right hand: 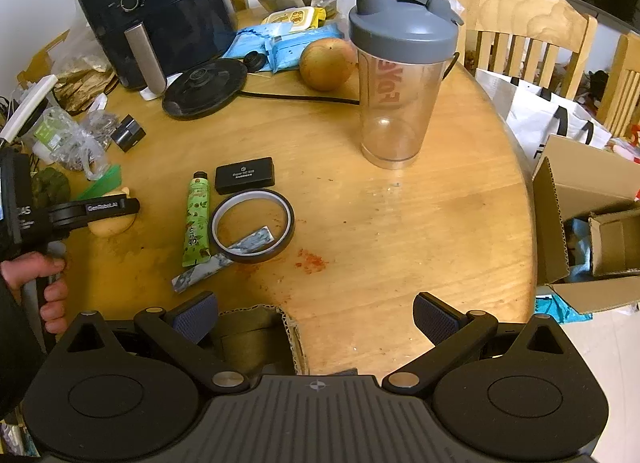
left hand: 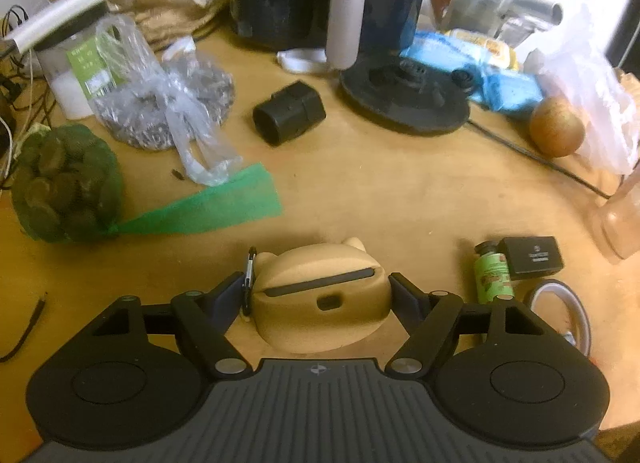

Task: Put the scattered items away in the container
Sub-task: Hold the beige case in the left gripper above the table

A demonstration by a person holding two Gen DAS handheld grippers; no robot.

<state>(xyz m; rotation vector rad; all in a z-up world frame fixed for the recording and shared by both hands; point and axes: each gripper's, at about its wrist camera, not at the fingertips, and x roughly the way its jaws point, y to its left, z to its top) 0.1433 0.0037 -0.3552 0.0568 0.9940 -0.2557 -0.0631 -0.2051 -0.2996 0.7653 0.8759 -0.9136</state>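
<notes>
Tan pouch (left hand: 320, 295) between left fingers (left hand: 404, 295), seemingly gripped | right fingers (right hand: 196, 319) wide | arm reads "GenRobot.AI"

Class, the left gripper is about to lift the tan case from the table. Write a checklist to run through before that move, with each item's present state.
1. Case sits between the left gripper's fingers: ok, both touch its sides.
2. Clean contact: cannot tell; a metal clip lies between one finger and the case.
3. Case still on the table: ok, not lifted yet.
4. Right gripper out of the way: ok, open and empty.
5. Box open to receive: ok, its open top shows at the table edge, though partly hidden.
</notes>
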